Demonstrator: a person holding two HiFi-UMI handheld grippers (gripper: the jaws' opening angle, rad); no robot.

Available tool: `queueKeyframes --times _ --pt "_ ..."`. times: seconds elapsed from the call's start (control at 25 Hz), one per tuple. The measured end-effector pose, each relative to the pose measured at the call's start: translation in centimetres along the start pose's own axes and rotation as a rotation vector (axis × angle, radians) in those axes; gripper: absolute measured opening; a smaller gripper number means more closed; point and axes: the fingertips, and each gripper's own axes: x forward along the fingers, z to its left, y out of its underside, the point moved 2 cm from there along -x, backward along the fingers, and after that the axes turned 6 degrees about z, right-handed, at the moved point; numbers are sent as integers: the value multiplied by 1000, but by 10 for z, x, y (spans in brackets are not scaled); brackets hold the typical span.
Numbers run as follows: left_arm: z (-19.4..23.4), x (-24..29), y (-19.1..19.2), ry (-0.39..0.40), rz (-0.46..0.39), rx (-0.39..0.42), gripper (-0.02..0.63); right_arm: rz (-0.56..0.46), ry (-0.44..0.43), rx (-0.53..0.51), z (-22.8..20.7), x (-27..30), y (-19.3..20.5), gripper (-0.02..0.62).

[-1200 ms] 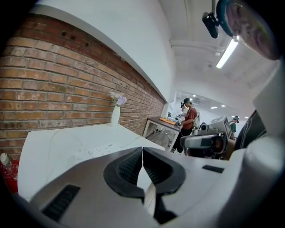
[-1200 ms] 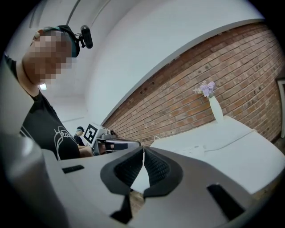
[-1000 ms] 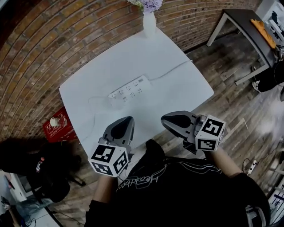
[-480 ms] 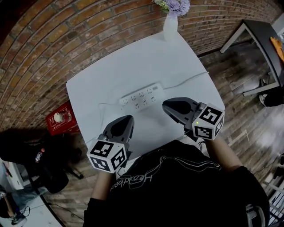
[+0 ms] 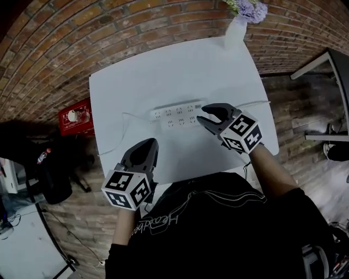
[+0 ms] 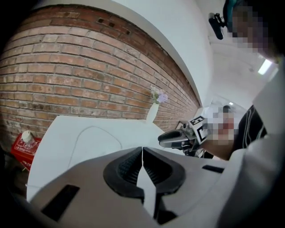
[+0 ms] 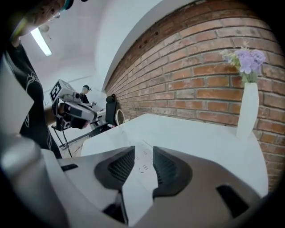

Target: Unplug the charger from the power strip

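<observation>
Now the right gripper point(image 5: 205, 115) hangs over the right end of the power strip point(image 5: 173, 115). Its jaws have just been opening and stand spread. The strip's socket face shows in the gap, and neither pad presses on it. The left gripper point(image 5: 147, 146) hovers at the table's near edge, jaws pressed together on nothing.

The one strip lies across the middle of the white table point(image 5: 136, 76). Two white leads leave it: a cord point(image 5: 256, 102) toward the right edge, and a thin cable point(image 6: 92, 127) looping off the left end. The charger there is too small to make out.

One white vase point(image 5: 235, 32) at the far corner holds purple flowers point(image 5: 250, 8). A brick wall point(image 5: 71, 32) runs behind the table, and the floor point(image 5: 297, 163) is wood planks. One red crate point(image 5: 76, 115) on the floor just left of the table holds a white round-topped thing.
</observation>
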Motion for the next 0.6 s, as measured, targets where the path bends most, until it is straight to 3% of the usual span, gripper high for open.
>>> queueKeyframes --times 0.36,0.6 --pt "11 10 14 -217 -85 -110 5 206 -63 -239 -22 47 40 120" --pt "25 22 26 -321 -102 -141 7 238 -67 -283 -30 58 51 136"
